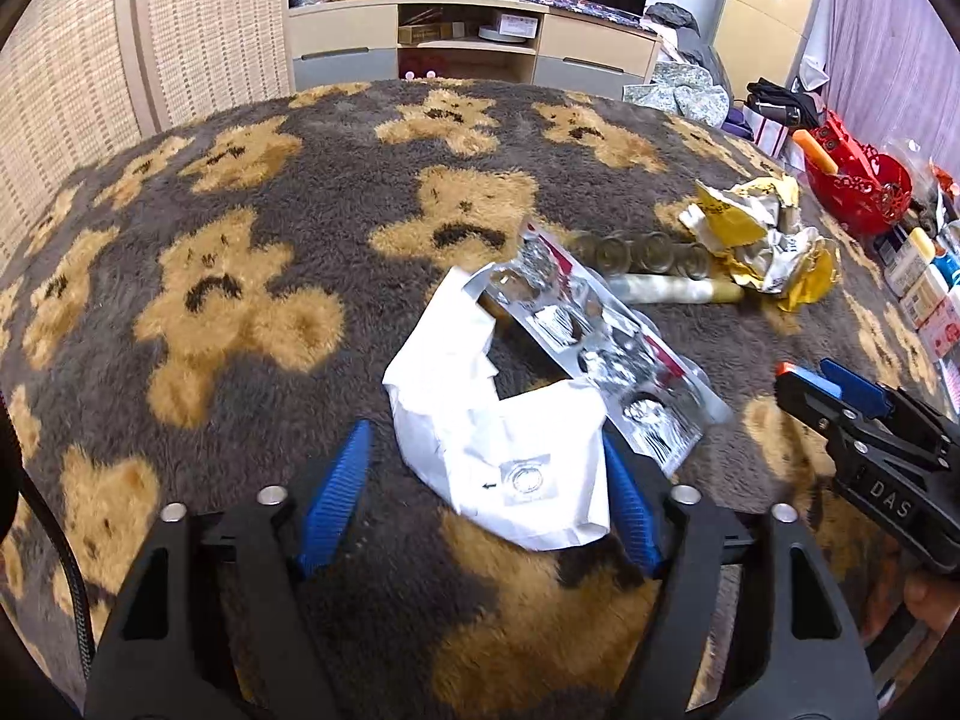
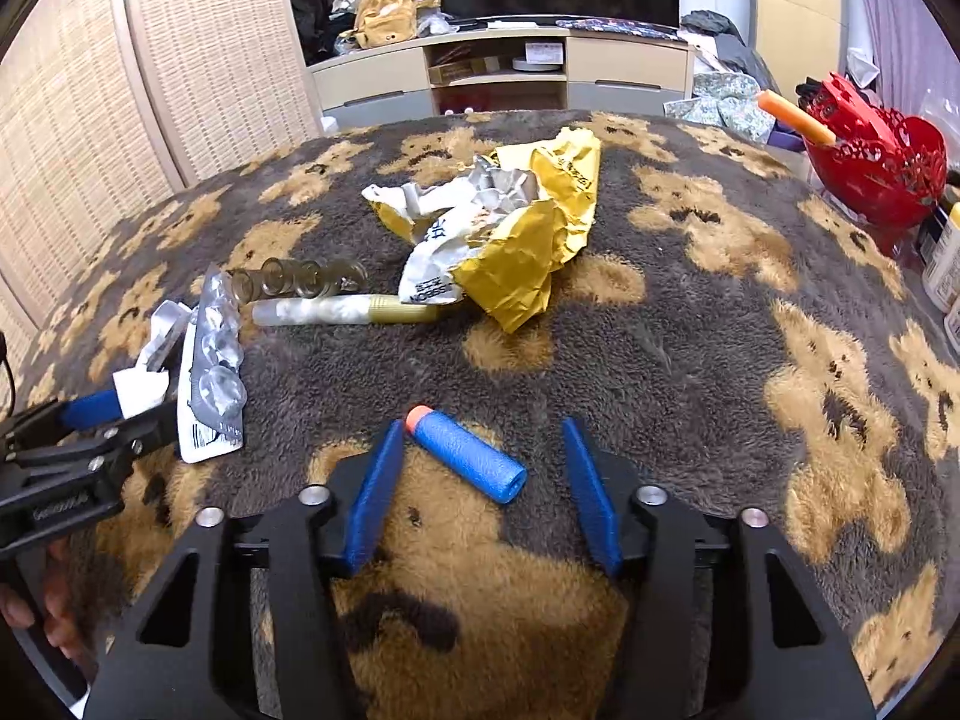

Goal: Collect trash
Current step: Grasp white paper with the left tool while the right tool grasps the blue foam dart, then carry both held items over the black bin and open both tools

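Note:
A white crumpled wrapper (image 1: 510, 438) with a silver blister pack (image 1: 594, 324) lies on the bear-pattern rug, between the fingers of my open left gripper (image 1: 486, 438). A blue foam dart with an orange tip (image 2: 465, 453) lies between the fingers of my open right gripper (image 2: 480, 432). A crumpled yellow and silver bag (image 2: 510, 228) lies farther back, with a pale tube with a gold cap (image 2: 342, 311) and a clear plastic tray (image 2: 300, 276) beside it. The right gripper (image 1: 804, 372) shows in the left wrist view, and the left gripper (image 2: 132, 408) in the right wrist view.
A red openwork basket (image 2: 882, 162) with an orange dart in it stands at the rug's far right. Bottles and boxes (image 1: 924, 276) line the right edge. A low TV cabinet (image 2: 498, 72) and a wicker screen (image 2: 90, 90) stand behind the rug.

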### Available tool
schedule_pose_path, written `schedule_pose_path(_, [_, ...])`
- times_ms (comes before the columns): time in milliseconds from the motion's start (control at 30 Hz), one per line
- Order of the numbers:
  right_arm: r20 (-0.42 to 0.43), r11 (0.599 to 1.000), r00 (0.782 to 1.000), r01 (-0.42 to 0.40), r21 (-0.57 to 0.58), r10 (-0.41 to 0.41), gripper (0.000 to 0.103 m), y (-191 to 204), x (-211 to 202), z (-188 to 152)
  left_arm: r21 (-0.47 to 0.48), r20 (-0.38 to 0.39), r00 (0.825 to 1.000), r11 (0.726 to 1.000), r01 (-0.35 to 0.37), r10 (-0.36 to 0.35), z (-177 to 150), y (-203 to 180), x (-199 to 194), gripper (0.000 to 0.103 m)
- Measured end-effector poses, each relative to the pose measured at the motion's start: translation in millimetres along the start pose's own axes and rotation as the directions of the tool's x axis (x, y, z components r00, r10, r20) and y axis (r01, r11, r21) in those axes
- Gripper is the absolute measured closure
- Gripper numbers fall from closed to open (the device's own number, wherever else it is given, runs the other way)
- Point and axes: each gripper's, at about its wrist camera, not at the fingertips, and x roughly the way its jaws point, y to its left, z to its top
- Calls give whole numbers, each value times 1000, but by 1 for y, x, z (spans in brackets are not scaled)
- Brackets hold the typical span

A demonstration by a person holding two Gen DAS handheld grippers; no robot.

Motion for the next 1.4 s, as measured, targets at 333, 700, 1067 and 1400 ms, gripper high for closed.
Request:
schedule_pose_path(333, [-9,1000,1000,3,-4,-3,82,-3,-13,-14,17,12,1000,1000,-26,26,-14,10,-15,85])
schedule_pose_path(700, [-50,997,997,-54,46,56,90,-8,-46,-48,23,-17,999,999,45,-45,-63,3,-53,92])
schedule_pose_path(1067, [-89,991,988,-119,63,124,90,8,-104,-113,17,-47,991,992,124,-123,-130,-17,-112,92])
schedule_pose_path(1400, [-112,990,985,-122,65,128,90,17,-141,-173,38,-86,978,980,194,-191,-198,-39,-138,92])
